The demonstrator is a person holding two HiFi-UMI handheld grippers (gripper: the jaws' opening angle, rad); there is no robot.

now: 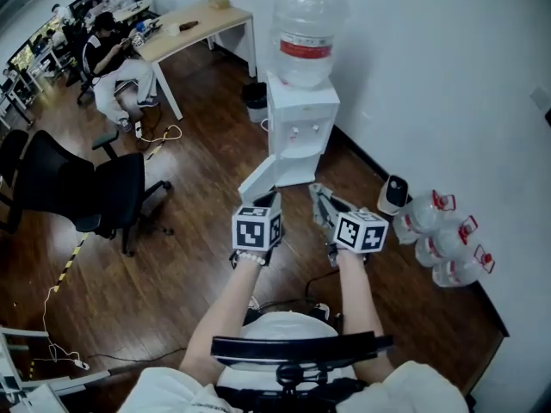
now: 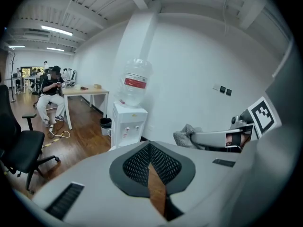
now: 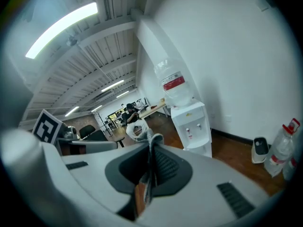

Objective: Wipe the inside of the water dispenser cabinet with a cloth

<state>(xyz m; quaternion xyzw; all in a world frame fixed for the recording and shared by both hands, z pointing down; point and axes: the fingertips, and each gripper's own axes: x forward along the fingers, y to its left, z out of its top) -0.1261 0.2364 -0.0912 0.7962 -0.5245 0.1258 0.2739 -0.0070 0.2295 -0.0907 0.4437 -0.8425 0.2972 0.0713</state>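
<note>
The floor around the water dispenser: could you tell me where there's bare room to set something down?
Bare wood floor lies between the open cabinet door and the black office chair. Crowded: spare bottles along the wall right of the water dispenser.

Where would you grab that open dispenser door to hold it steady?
Probably the door's free outer edge, coming from the front-left. The thin panel stands swung out to the left of the dispenser, so that edge faces you and looks slim enough to fit between two jaws.
</note>
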